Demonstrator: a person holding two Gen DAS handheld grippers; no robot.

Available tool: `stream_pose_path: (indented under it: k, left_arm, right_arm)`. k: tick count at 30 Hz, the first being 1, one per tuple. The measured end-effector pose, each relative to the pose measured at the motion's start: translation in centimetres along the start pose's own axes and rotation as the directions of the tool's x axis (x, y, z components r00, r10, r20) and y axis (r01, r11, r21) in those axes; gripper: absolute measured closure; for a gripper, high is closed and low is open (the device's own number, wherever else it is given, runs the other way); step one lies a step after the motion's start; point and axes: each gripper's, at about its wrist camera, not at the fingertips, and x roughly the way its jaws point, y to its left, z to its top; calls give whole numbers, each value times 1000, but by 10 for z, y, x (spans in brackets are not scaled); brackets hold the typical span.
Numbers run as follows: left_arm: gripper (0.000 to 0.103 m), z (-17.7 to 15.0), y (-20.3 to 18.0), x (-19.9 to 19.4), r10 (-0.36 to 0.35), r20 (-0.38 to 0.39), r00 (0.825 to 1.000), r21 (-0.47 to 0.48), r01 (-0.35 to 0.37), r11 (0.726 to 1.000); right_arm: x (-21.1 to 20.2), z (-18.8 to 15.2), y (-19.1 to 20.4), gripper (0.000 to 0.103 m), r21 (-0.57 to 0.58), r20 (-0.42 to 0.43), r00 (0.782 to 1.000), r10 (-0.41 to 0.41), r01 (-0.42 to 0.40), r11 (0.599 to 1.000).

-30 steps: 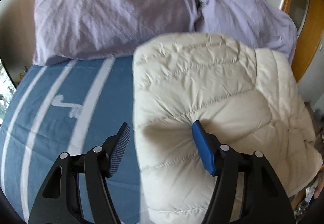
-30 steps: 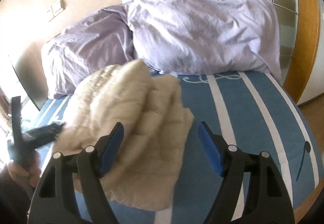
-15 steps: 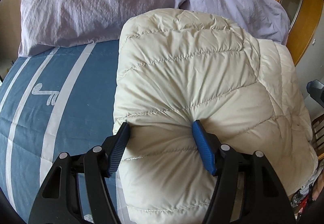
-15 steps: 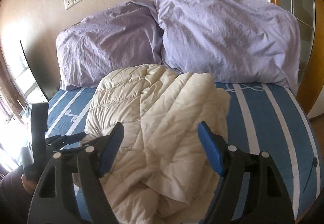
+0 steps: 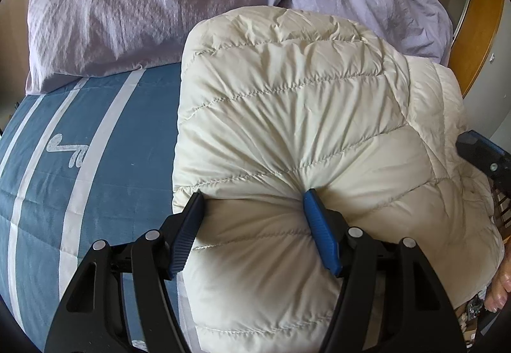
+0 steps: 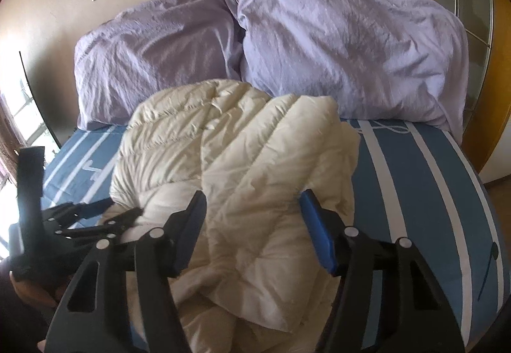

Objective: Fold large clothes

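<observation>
1. Jacket [image 5: 287,136] lay puffed in a folded heap on the bed [image 5: 95,161], its far edge up against the pillows [image 5: 143,2].
2. My left claw [image 5: 252,225] was half spread w/ a thick roll of jacket wedged between the pads; the right pad dug a deep dimple into the quilting, so I judged it pinching the jacket's near left part.
3. My right claw [image 6: 252,225] was spread wide over the jacket's near right side; couldn't tell if the pads touched fabric. Nothing gripped there, as far as I could see.
4. Key relation: the jacket lay straight ahead of both claws, long axis running away from me toward the pillows. Left side looked smooth and rounded; right side was rumpled, w/ loose layers bunched near me.
5. My guess: right claw was nearer the mess, so next move prob fell to it, left anchoring.
</observation>
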Motion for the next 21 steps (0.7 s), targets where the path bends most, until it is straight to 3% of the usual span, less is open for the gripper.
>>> stream_pose_path:
  k: [14, 21]
  left_arm:
    - [37, 2, -4, -3, 3, 12, 1000, 12, -3, 1000]
    - [37, 28, -10, -17, 59, 93, 994, 9, -60, 998]
  right_arm:
    - [36, -37, -31, 44, 51, -75, 997, -20, 24, 998]
    - [46, -49, -40, 44, 86, -86, 996, 10, -3, 996]
